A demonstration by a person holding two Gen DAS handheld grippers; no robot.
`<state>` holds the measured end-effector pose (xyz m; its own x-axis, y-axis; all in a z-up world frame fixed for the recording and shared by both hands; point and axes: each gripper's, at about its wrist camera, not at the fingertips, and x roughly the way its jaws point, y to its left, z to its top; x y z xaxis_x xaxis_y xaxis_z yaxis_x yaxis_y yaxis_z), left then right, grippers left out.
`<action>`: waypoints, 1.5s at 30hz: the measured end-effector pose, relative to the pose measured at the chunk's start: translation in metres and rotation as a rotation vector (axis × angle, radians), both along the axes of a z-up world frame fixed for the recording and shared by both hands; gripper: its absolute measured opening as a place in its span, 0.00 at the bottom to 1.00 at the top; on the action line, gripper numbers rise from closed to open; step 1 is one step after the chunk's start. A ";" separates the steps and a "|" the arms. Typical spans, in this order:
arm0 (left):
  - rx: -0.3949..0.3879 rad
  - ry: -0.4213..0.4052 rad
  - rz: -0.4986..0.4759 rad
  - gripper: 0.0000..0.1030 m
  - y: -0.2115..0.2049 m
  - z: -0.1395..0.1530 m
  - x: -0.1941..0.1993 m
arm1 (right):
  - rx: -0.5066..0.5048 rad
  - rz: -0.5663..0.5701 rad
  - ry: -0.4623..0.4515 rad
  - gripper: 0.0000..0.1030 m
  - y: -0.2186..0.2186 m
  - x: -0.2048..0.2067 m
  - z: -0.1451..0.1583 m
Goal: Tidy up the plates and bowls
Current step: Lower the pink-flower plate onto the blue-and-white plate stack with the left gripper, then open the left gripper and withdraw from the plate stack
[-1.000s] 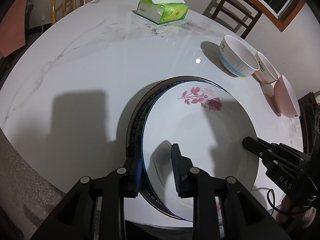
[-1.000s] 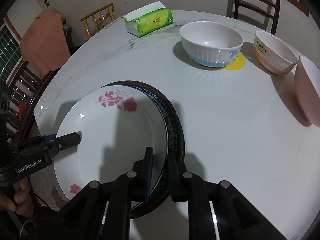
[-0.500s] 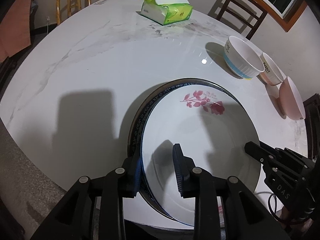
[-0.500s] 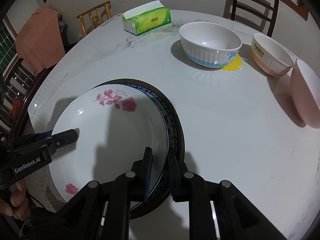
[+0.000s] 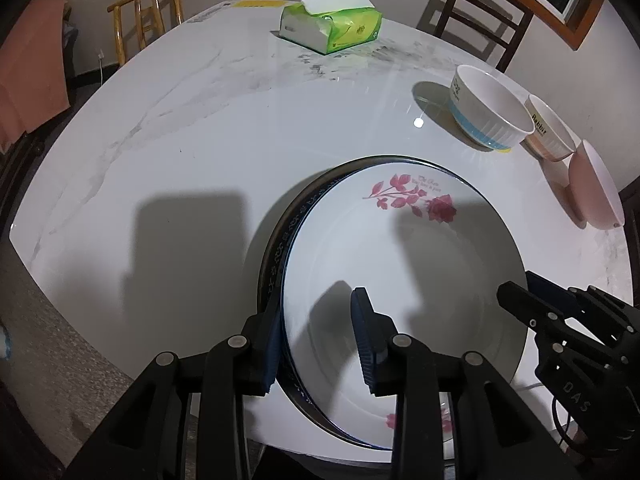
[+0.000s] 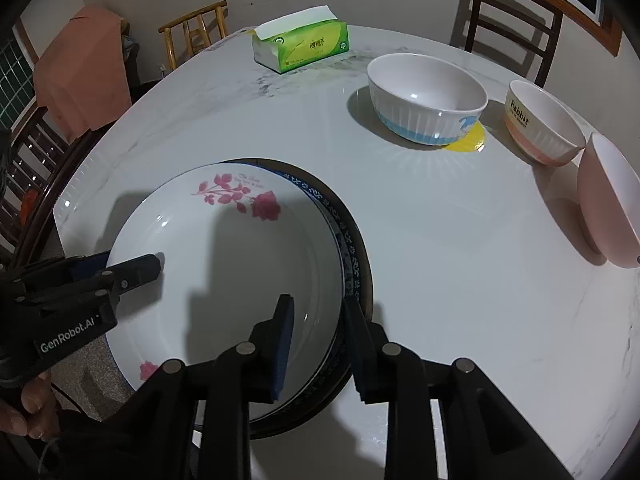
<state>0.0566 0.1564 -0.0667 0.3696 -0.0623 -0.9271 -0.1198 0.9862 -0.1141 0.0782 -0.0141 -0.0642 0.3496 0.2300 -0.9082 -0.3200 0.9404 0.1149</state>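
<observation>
White marble makes up the round bench, with wooden chairs drawn up around its far edge. At the near edge sits a stack of plates: a white plate with red roses on top, a blue-patterned plate under it and a dark-rimmed one at the bottom. The left gripper straddles the left rim of the stack, one pad outside and one over the white plate's well; its jaws are opening and the inner pad stands clear of the rim. The right gripper straddles the right rim the same way, its jaws also opening, released from the plates. Along the right edge of the bench stand three bowls in a row: a white bowl with a blue band, a smaller cream and pink bowl, and a pink bowl. A green tissue pack lies near the far edge.
</observation>
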 end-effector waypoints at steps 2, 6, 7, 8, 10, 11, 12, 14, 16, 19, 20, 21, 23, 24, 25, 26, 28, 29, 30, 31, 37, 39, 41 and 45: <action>0.010 0.000 -0.002 0.29 0.000 0.000 0.000 | 0.006 -0.001 0.001 0.27 -0.001 -0.001 0.000; 0.053 0.002 -0.011 0.30 -0.005 0.001 0.001 | 0.011 0.000 0.000 0.28 -0.001 -0.002 0.001; 0.063 0.001 -0.013 0.30 -0.005 0.001 0.001 | 0.014 0.000 0.000 0.29 -0.001 -0.002 0.001; 0.070 0.002 -0.015 0.30 -0.006 0.001 0.001 | 0.015 0.000 -0.001 0.29 -0.001 -0.002 0.001; 0.095 -0.003 -0.016 0.33 -0.008 0.001 0.001 | 0.022 0.001 -0.001 0.29 -0.002 -0.002 0.002; 0.117 -0.013 -0.017 0.35 -0.010 0.003 0.001 | 0.023 0.003 0.000 0.29 -0.002 -0.002 0.002; 0.146 -0.021 -0.016 0.40 -0.011 0.004 0.001 | 0.023 0.003 0.000 0.30 -0.002 -0.002 0.002; 0.172 -0.037 -0.016 0.44 -0.011 0.007 0.001 | 0.030 0.003 0.000 0.30 -0.003 -0.002 0.002; 0.166 -0.039 -0.014 0.44 -0.010 0.007 0.001 | 0.040 0.002 0.003 0.30 -0.004 -0.002 0.002; 0.165 -0.042 -0.010 0.45 -0.010 0.008 0.001 | 0.048 0.003 0.006 0.30 -0.004 -0.002 0.003; 0.161 -0.044 -0.009 0.45 -0.009 0.009 0.001 | 0.049 0.003 0.007 0.30 -0.005 -0.002 0.003; 0.157 -0.046 -0.007 0.47 -0.010 0.009 0.001 | 0.051 0.003 0.006 0.30 -0.005 -0.002 0.003; 0.149 -0.051 -0.005 0.50 -0.011 0.011 0.000 | 0.054 0.006 0.005 0.30 -0.006 -0.003 0.004; 0.145 -0.054 -0.004 0.51 -0.012 0.012 0.000 | 0.058 0.007 0.004 0.30 -0.006 -0.003 0.005; 0.142 -0.056 -0.005 0.52 -0.012 0.012 0.000 | 0.061 0.007 0.003 0.30 -0.007 -0.003 0.006; 0.139 -0.057 -0.004 0.52 -0.013 0.013 0.000 | 0.062 0.006 0.003 0.31 -0.008 -0.004 0.007; 0.135 -0.064 -0.006 0.54 -0.016 0.015 0.000 | 0.068 0.004 0.001 0.31 -0.011 -0.005 0.008; 0.135 -0.066 -0.008 0.54 -0.017 0.017 0.000 | 0.070 0.001 0.002 0.32 -0.013 -0.006 0.009; 0.133 -0.071 -0.008 0.54 -0.019 0.018 0.000 | 0.072 -0.003 0.000 0.33 -0.014 -0.005 0.009; 0.130 -0.075 -0.009 0.55 -0.020 0.019 0.001 | 0.077 -0.008 -0.001 0.33 -0.017 -0.006 0.010; 0.117 -0.087 -0.031 0.57 -0.036 0.025 0.004 | 0.088 -0.045 -0.003 0.33 -0.036 -0.009 0.013; 0.112 -0.089 -0.048 0.57 -0.045 0.027 0.005 | 0.087 -0.061 -0.002 0.33 -0.045 -0.009 0.012; 0.103 -0.088 -0.067 0.58 -0.055 0.027 0.008 | 0.091 -0.078 0.003 0.33 -0.055 -0.009 0.011; 0.081 -0.080 -0.101 0.59 -0.076 0.027 0.013 | 0.093 -0.113 0.006 0.33 -0.073 -0.010 0.010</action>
<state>0.0698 0.0803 -0.0399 0.4382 -0.0287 -0.8984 -0.0137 0.9992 -0.0386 0.0681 -0.0874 -0.0540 0.3724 0.2729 -0.8871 -0.2112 0.9556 0.2053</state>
